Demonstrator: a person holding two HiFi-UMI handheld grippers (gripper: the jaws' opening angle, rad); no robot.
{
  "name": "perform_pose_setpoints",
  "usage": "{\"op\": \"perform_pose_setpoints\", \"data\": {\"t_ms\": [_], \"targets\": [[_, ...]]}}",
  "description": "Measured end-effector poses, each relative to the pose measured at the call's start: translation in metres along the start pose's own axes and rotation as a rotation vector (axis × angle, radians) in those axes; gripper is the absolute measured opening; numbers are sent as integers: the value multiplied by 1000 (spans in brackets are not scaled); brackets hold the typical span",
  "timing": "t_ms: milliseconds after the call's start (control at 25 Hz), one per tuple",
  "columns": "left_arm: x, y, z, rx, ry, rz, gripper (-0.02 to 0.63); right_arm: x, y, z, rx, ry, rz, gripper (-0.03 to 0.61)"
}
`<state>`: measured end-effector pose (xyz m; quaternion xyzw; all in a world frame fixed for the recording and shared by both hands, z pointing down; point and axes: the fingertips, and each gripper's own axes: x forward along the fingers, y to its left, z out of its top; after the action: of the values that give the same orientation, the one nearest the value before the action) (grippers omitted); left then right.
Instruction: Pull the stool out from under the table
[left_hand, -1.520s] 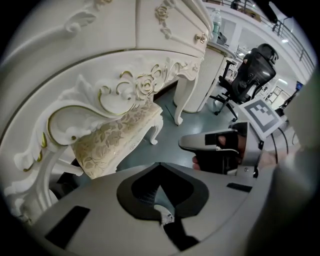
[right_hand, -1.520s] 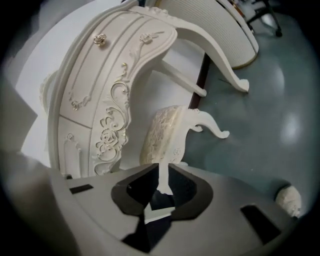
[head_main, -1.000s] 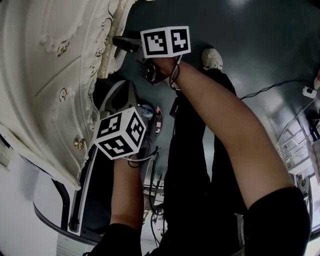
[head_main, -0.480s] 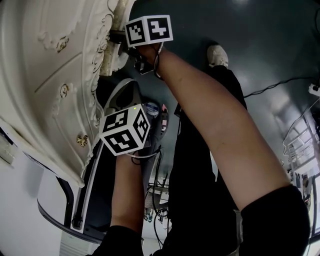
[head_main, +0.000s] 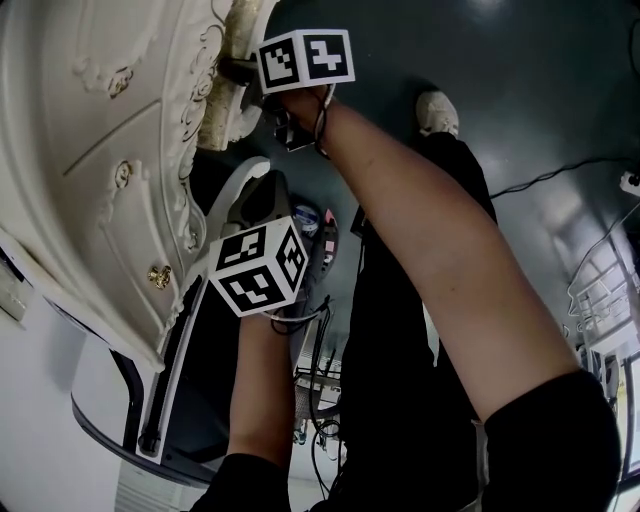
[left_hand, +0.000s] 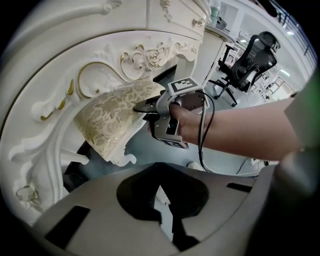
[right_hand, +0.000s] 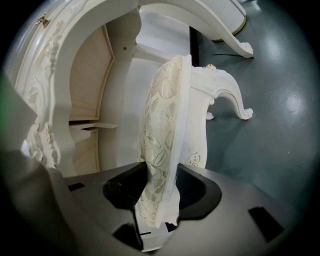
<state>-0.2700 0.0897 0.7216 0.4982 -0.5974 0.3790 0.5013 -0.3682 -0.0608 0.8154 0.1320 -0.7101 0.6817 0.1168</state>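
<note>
Largely filling the left of the head view, the carved white table (head_main: 90, 150) stands on a dark floor (head_main: 520, 80). Tucked into the table's arched opening, the stool (right_hand: 165, 150) with its patterned cream cushion sits partly under the top, one curved leg out over the floor. The right gripper (right_hand: 160, 197) has just been closing its jaws, which clamp the edge of the stool's seat. The left gripper (left_hand: 164, 212) hangs nearby, pointing down, its fingers nearly together with only a thin slit and nothing between them.
</note>
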Motion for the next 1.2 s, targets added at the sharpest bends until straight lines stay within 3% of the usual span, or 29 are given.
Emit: {"op": "perform_pose_setpoints", "data": {"t_ms": [320,600,1200], "targets": [[4,-6,-3,2,8,-6,0,-46,-16,-6,24,-25,8,190],[9,-23,6,61,8,-27,0,-105,-40,2,46,-55,-20,187],[20,-111,36,214,15,-105,0,-269,-103,-1,45,-97,-86,187]]}}
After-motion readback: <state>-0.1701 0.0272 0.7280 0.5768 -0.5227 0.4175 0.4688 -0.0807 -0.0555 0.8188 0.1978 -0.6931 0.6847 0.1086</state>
